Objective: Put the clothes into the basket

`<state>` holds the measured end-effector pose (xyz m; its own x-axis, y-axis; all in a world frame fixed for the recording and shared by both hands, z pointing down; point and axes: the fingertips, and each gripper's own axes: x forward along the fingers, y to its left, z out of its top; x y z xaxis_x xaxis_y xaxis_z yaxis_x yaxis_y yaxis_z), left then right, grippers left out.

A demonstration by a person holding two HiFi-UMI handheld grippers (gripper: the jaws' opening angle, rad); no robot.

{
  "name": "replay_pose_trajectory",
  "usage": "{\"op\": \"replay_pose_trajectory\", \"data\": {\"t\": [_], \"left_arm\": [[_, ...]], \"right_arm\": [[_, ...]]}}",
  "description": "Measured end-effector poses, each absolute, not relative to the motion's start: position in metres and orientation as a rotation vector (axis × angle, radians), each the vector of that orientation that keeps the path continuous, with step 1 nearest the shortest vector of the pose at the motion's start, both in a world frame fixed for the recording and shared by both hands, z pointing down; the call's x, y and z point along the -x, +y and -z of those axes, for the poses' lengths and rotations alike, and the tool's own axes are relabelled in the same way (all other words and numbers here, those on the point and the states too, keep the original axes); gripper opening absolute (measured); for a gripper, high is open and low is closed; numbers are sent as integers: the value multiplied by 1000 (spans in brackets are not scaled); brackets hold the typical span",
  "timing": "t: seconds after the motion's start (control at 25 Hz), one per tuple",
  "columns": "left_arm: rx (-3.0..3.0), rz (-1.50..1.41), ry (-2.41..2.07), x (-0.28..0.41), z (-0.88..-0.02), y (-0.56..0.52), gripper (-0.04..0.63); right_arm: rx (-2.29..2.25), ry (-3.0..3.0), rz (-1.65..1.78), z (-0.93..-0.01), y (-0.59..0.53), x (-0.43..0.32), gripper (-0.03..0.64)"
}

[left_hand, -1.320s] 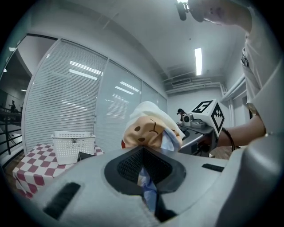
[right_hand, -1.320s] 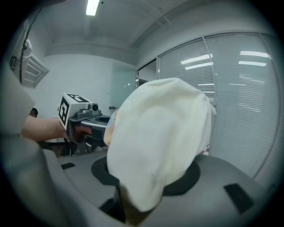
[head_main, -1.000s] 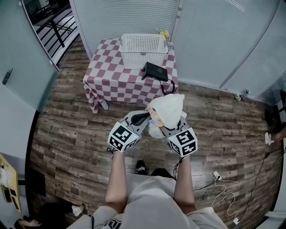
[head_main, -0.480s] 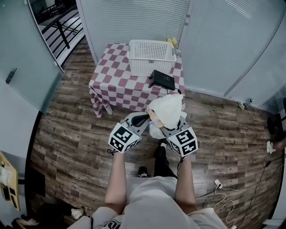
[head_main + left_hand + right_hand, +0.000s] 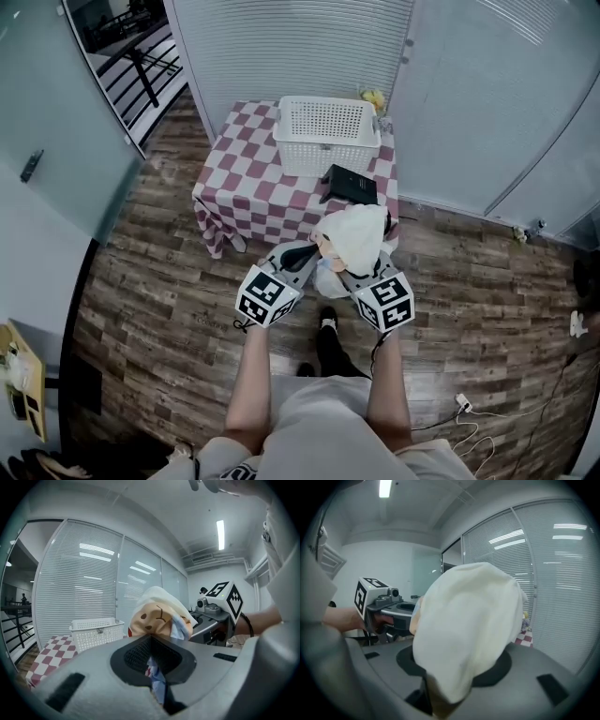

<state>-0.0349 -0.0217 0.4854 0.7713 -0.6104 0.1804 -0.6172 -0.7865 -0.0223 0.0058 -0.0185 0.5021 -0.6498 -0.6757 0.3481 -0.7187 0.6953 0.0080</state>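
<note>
The left gripper (image 5: 300,255) has its jaws pinched shut on the bundle of clothes (image 5: 354,234), and the right gripper (image 5: 349,270) clamps the same bundle from the right. The bundle is held up just near of the checkered table (image 5: 239,183), where the white basket (image 5: 326,134) stands at the far side.

Table (image 5: 246,192): small, square, set against the blinds wall, covered by a red-and-white checked cloth (image 5: 217,217) that hangs over its edges towards the floor. On it: one white perforated basket (image 5: 328,133), upright at the back; one flat black item (image 5: 350,185) just in front of the basket at the front right, part of it hanging over the edge; one small yellow thing (image 5: 373,97) at the back right corner, behind the basket. Floor (image 5: 150,291): dark wood planks. On it: white cable (image 5: 502,414) with a plug, well right of the table.
</note>
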Motion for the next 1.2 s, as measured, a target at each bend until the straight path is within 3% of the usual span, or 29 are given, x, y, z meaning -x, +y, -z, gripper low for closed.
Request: {"op": "replay_pose_trajectory", "data": {"t": [1.2], "left_arm": [[-2899,-216,-1243,8,-441,-232,14]], "right_arm": [[-1012,-2686,-68,-456,-235,-34,219]]}}
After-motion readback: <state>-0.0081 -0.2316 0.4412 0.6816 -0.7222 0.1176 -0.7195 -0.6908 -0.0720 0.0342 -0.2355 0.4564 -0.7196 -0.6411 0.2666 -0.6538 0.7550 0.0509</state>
